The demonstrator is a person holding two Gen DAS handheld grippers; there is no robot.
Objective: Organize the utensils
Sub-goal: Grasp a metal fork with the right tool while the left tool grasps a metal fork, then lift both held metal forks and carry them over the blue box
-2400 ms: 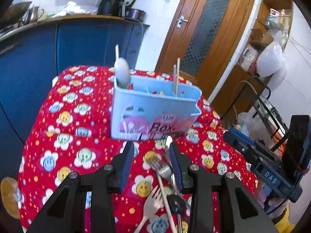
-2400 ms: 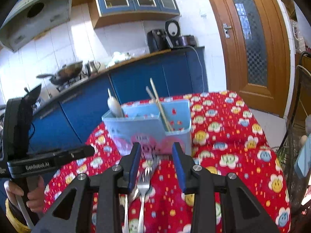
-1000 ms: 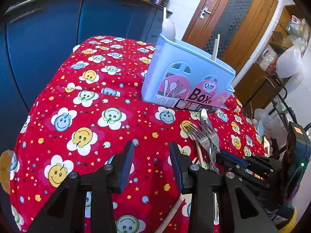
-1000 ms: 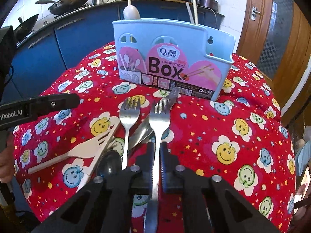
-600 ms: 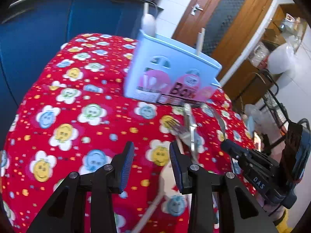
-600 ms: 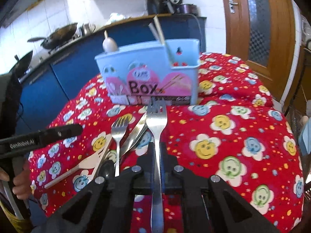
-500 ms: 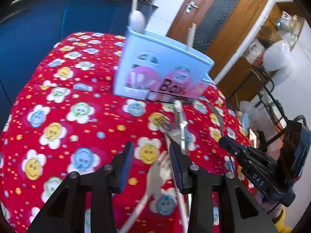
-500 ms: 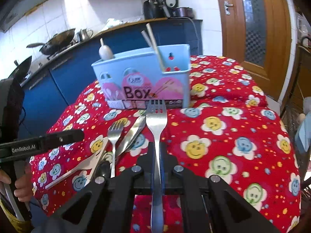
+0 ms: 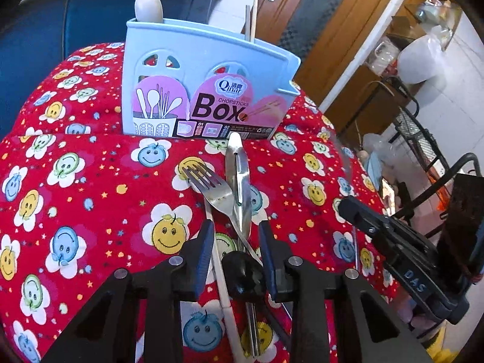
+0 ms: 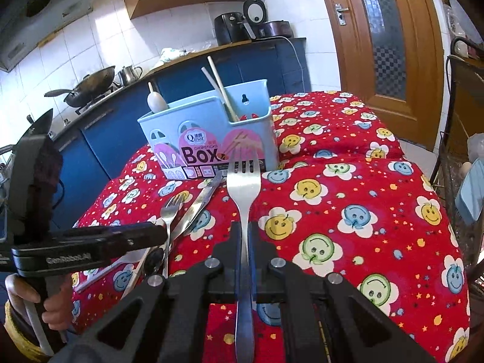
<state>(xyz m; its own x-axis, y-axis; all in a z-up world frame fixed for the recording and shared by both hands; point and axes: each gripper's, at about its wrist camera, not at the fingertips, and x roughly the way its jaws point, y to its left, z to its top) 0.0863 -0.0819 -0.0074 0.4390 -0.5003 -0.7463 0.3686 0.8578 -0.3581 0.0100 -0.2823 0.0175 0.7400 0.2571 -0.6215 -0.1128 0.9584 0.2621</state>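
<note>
A light blue chopsticks box (image 9: 208, 90) stands on the red smiley tablecloth (image 9: 75, 187), with a white spoon (image 9: 148, 6) and chopsticks (image 9: 251, 18) in it. My right gripper (image 10: 245, 236) is shut on a steel fork (image 10: 243, 181) and holds it above the cloth, tines toward the box (image 10: 211, 133). My left gripper (image 9: 236, 239) is open and straddles a steel fork (image 9: 211, 187), a steel knife (image 9: 239, 175), a black-handled utensil (image 9: 242, 275) and a white handle lying on the cloth. The same fork (image 10: 169, 211) and knife (image 10: 199, 202) show in the right wrist view.
Blue kitchen cabinets (image 10: 96, 151) with a wok (image 10: 90, 87) and appliances run behind the table. A wooden door (image 10: 387, 36) and a wire rack (image 9: 423, 139) stand to the right. The cloth's edges drop off at left and front.
My right gripper has lifted the fork up off the cloth. My left gripper has moved right and forward until its open jaws sit over the remaining utensils.
</note>
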